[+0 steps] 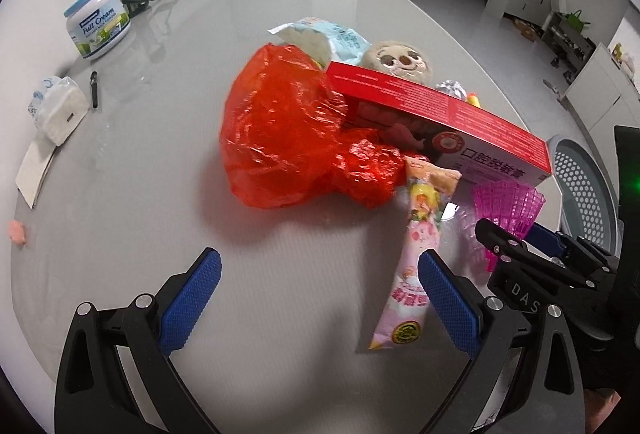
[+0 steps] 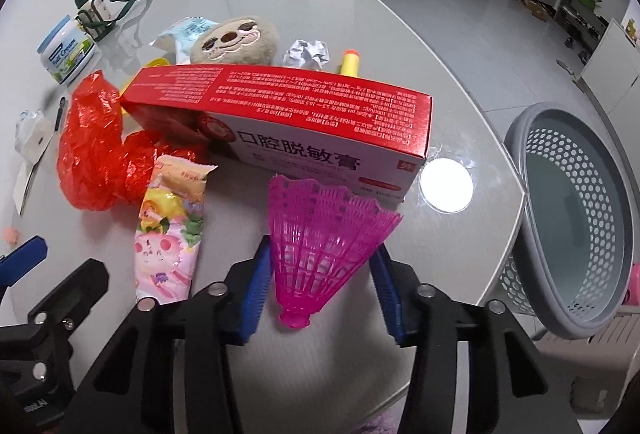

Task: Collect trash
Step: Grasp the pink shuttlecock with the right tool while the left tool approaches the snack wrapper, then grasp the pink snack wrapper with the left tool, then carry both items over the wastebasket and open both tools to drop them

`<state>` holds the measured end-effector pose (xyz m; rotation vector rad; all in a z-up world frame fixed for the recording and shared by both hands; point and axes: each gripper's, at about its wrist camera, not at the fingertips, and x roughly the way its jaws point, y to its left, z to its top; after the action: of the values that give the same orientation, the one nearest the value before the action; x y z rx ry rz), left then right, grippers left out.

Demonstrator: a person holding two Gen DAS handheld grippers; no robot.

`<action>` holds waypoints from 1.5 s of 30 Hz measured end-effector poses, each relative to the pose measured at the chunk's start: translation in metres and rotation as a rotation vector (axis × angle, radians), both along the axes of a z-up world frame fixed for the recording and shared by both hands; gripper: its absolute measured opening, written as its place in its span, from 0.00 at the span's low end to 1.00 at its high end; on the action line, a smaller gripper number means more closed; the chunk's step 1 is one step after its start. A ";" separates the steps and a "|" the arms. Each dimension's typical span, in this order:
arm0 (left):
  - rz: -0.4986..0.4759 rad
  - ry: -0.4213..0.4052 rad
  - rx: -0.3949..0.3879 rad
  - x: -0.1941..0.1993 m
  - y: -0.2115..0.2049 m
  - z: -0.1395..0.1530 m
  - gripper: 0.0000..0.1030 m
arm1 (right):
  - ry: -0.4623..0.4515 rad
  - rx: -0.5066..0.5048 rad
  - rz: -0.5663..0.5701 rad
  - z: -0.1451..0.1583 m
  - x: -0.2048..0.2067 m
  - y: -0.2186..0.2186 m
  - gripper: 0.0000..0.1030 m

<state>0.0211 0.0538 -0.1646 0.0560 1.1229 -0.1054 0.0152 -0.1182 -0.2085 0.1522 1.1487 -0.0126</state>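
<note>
The pink plastic shuttlecock lies near the table's right edge, cork end toward me and skirt flared toward the red box; it sits between the blue pads of my right gripper, whose jaws stand partly closed around the skirt. The left pad meets the skirt's side, while the right pad shows a sliver of gap, so I judge the grip not yet firm. The risk here, as I read it, is that the thin ribbed skirt flexes or squirts forward out of the pads as they close, since it tapers toward the cork; a squeeze too near the rim could also crush it. A lift begun too soon may drop it short of the grey perforated basket, which stands just off the table's right edge. Beside the shuttlecock, toward the table's middle, lies the pink snack wrapper; its lower half touches the right pad of my left gripper, whose jaws stand wide and hold nothing. Closing there would, I judge, catch only air. Beyond it, the red plastic bag is crumpled against the box, with the sloth plush, crumpled foil and milk powder jar farther back.
</note>
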 end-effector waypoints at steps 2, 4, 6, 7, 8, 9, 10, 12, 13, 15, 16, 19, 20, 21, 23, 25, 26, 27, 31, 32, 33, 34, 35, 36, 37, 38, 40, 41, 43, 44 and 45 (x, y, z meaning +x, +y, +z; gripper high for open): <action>-0.011 0.003 -0.008 -0.002 -0.006 -0.001 0.94 | -0.003 0.006 0.000 0.004 -0.005 -0.003 0.44; -0.023 0.006 -0.015 -0.003 -0.012 -0.003 0.94 | -0.004 0.004 -0.004 0.009 -0.011 -0.008 0.44; -0.033 0.009 -0.028 -0.004 -0.020 -0.006 0.94 | -0.003 0.001 -0.013 0.014 -0.019 -0.017 0.43; -0.037 0.012 -0.034 -0.004 -0.023 -0.007 0.94 | 0.000 0.003 -0.023 0.016 -0.024 -0.024 0.43; -0.042 0.014 -0.041 -0.003 -0.027 -0.009 0.94 | 0.003 0.005 -0.030 0.018 -0.027 -0.027 0.43; -0.047 0.015 -0.045 -0.003 -0.030 -0.011 0.94 | 0.005 0.009 -0.042 0.020 -0.031 -0.033 0.43; -0.051 0.014 -0.038 -0.003 -0.035 -0.015 0.94 | 0.006 0.013 -0.050 0.022 -0.034 -0.038 0.43; -0.062 0.017 -0.013 0.000 -0.044 -0.023 0.94 | 0.008 0.021 -0.072 0.026 -0.041 -0.049 0.43; -0.065 0.023 -0.003 0.001 -0.047 -0.027 0.94 | 0.008 0.021 -0.078 0.027 -0.044 -0.052 0.43; -0.071 0.033 0.007 0.002 -0.052 -0.034 0.92 | 0.006 0.020 -0.091 0.030 -0.049 -0.058 0.43; -0.070 0.044 0.010 0.003 -0.054 -0.037 0.87 | 0.005 0.022 -0.097 0.031 -0.052 -0.062 0.43; -0.074 0.056 0.014 0.002 -0.056 -0.042 0.70 | 0.004 0.028 -0.116 0.032 -0.055 -0.070 0.43; -0.082 0.049 0.010 0.001 -0.058 -0.041 0.61 | 0.005 0.031 -0.120 0.032 -0.056 -0.072 0.43; -0.087 0.043 0.007 0.000 -0.059 -0.039 0.55 | 0.006 0.034 -0.124 0.031 -0.057 -0.075 0.43; -0.091 0.038 0.000 -0.002 -0.060 -0.037 0.26 | 0.008 0.047 -0.130 0.030 -0.056 -0.077 0.43; -0.097 0.050 -0.020 -0.005 -0.061 -0.035 0.20 | 0.007 0.061 -0.133 0.030 -0.057 -0.080 0.43; -0.096 0.054 -0.025 -0.006 -0.061 -0.034 0.18 | 0.005 0.070 -0.133 0.030 -0.057 -0.082 0.44; -0.096 0.054 -0.023 -0.008 -0.060 -0.032 0.17 | 0.002 0.076 -0.134 0.030 -0.058 -0.085 0.43; -0.111 0.034 -0.012 -0.018 -0.067 -0.014 0.17 | -0.009 0.101 -0.145 0.036 -0.061 -0.099 0.43; -0.117 0.030 -0.011 -0.019 -0.069 -0.009 0.17 | -0.013 0.108 -0.152 0.038 -0.063 -0.106 0.43; -0.126 0.024 -0.011 -0.021 -0.073 -0.003 0.17 | -0.016 0.111 -0.158 0.039 -0.065 -0.112 0.43; -0.143 0.016 -0.012 -0.024 -0.080 0.005 0.17 | -0.019 0.112 -0.165 0.041 -0.069 -0.119 0.43; -0.157 0.010 -0.012 -0.026 -0.087 0.010 0.17 | -0.024 0.112 -0.175 0.044 -0.072 -0.129 0.43; -0.175 0.001 -0.015 -0.026 -0.096 0.017 0.17 | -0.028 0.111 -0.188 0.047 -0.077 -0.139 0.43; -0.195 -0.009 -0.021 -0.026 -0.107 0.023 0.17 | -0.032 0.105 -0.202 0.050 -0.081 -0.151 0.44; -0.212 -0.018 -0.028 -0.025 -0.118 0.029 0.17 | -0.034 0.099 -0.213 0.052 -0.085 -0.159 0.44; -0.259 -0.034 -0.056 -0.023 -0.145 0.039 0.17 | -0.039 0.083 -0.242 0.056 -0.094 -0.185 0.44; -0.279 -0.037 -0.067 -0.022 -0.158 0.042 0.17 | -0.038 0.080 -0.250 0.057 -0.096 -0.194 0.44; -0.329 -0.048 -0.087 -0.020 -0.191 0.046 0.17 | -0.041 0.072 -0.274 0.059 -0.102 -0.219 0.44; -0.353 -0.055 -0.092 -0.019 -0.208 0.047 0.17 | -0.045 0.069 -0.281 0.060 -0.104 -0.229 0.44; -0.377 -0.057 -0.101 -0.019 -0.224 0.046 0.18 | -0.050 0.066 -0.287 0.060 -0.105 -0.237 0.44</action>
<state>0.0021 -0.1705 -0.1185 0.1795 1.0385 -0.4941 -0.0900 -0.3557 -0.1484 0.3727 1.0702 -0.2242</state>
